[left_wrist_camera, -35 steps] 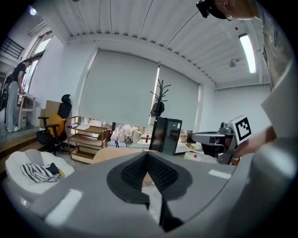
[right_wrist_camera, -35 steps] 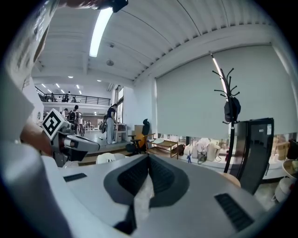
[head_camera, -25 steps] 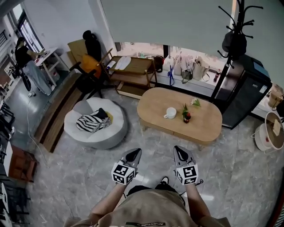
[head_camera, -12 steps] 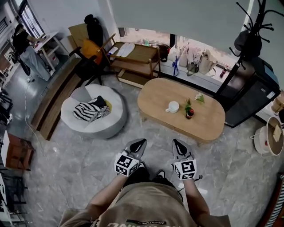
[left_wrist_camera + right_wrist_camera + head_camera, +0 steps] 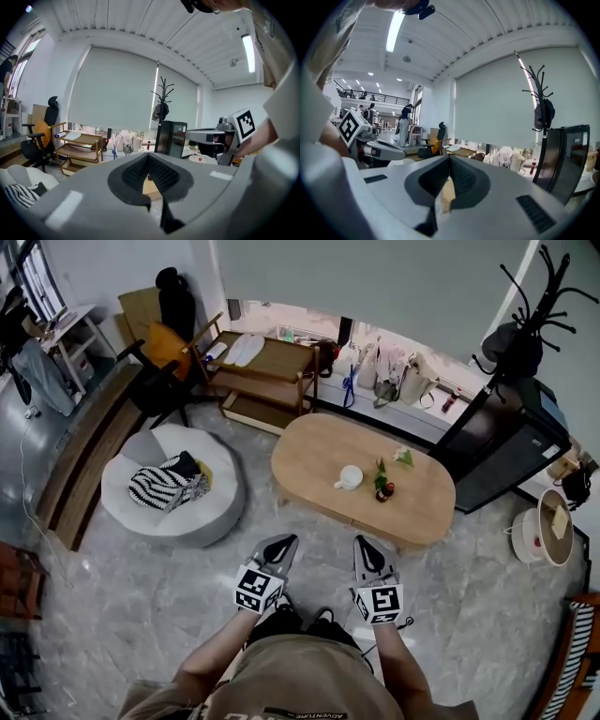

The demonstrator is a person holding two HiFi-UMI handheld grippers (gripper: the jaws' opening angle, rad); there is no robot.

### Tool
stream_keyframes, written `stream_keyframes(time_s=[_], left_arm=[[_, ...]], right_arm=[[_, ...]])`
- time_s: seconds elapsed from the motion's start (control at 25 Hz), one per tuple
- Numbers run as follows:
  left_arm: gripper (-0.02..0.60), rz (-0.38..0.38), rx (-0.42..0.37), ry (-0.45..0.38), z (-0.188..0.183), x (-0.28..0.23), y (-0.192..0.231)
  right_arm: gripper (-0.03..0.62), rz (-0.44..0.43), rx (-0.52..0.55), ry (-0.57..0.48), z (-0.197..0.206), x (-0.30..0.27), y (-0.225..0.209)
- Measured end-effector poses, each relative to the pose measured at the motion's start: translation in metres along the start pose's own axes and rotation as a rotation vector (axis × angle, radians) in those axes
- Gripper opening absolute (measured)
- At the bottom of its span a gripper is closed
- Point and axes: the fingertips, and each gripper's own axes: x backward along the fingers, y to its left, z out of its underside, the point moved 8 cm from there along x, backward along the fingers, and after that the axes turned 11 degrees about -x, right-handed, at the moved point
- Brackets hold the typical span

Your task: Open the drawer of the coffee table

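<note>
Finding 1, bearing. The worktop point(image 5: 422, 493), the low oval coffee table that holds the drawer, lies straight ahead of both tongs and a little to their right. Its long axis runs crosswise to the line on which the tongs point, slightly skewed, with its left end farther off than its right. One long side therefore faces the tongs.

Finding 2, nearer hand. The right tongs point(image 5: 364, 545) point at the middle stretch of that near side and stand close to it in the head view. The left tongs point(image 5: 284, 542) point towards the worktop's left end and have more bare floor ahead of them. In my judgement, the right tongs are better placed for the reach.

Finding 3, clearance. Neither pair touches the worktop. Both are held level and side by side, above the floor and short of the near edge.

Finding 4, state of the tongs. On both pairs the jaws are closed with nothing between them, and only a sliver of the wooden top shows beyond the ribbed pads.

Finding 5, the drawer. It is presumably set in the apron of the near long side. No handle or pull can be made out, and the drawer appears closed. A cup point(image 5: 349, 477) and a small plant pot point(image 5: 382, 486) stand mid-top, behind the line of approach.
</note>
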Motion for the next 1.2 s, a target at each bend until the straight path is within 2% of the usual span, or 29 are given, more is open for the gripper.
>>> stream_keyframes(time_s=[0.28, 0.4, 0.56, 0.8, 1.0, 1.2], left_arm=[[0.006, 0.003, 0.023, 0.028, 0.02, -0.02, 0.031], [0.006, -0.018, 0.0, 0.03, 0.02, -0.03, 0.037], [0.006, -0.043, -0.024, 0.037, 0.023, -0.052, 0.037], [0.006, -0.085, -0.015, 0.019, 0.027, -0.082, 0.027], [0.006, -0.116, -0.01, 0.005, 0.053, -0.097, 0.037], [0.006, -0.094, -0.04, -0.021, 0.102, -0.114, 0.045]], right_arm=[[0.006, 0.025, -0.019, 0.019, 0.007, -0.026, -0.011], [0.006, 0.027, -0.041, 0.018, 0.016, -0.031, -0.025], [0.006, 0.005, -0.053, 0.017, 0.028, -0.042, -0.051], [0.006, -0.007, -0.04, 0.001, 0.044, -0.054, -0.087], [0.006, -0.008, -0.04, -0.007, 0.071, -0.071, -0.094], [0.006, -0.022, -0.037, 0.005, 0.128, -0.092, -0.1]])
